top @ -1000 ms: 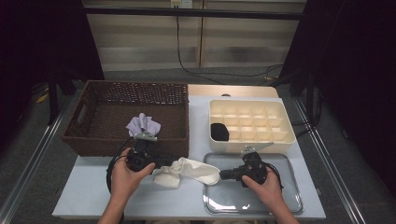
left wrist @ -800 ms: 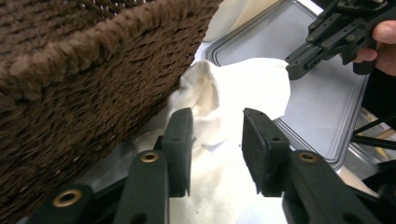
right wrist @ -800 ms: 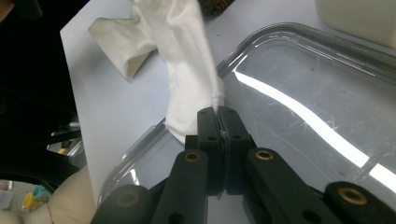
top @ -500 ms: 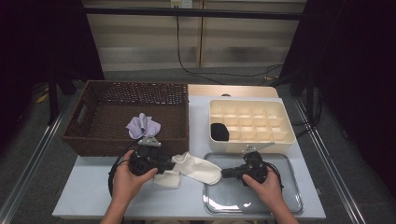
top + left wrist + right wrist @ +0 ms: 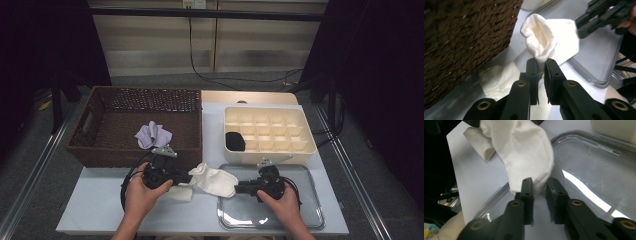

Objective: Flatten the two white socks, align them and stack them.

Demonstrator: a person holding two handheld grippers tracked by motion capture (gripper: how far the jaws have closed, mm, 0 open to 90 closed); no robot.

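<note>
A white sock (image 5: 216,180) lies stretched between my two grippers, partly over the clear tray's (image 5: 300,212) left rim. My left gripper (image 5: 191,176) points right; its jaws have just been closing and now pinch the sock's cuff (image 5: 539,42), so that gripper (image 5: 540,63) is shut on it. My right gripper (image 5: 237,187) points left at the toe end. Its jaws have just been opening, and the gripper (image 5: 539,183) stands slightly apart with the sock's toe (image 5: 524,152) loose between the pads. A second cream sock (image 5: 179,193) lies flat under the first.
A brown wicker basket (image 5: 100,125) with a lilac cloth (image 5: 153,135) stands at the back left, close behind my left gripper. At the back right, a cream compartment box (image 5: 270,127) holds a black item (image 5: 235,141). Bare tabletop (image 5: 95,200) lies at the front left.
My left gripper has shifted a little to the right, toward the sock, and the cuff end has bunched up at its jaws. The right hand has stayed put.
</note>
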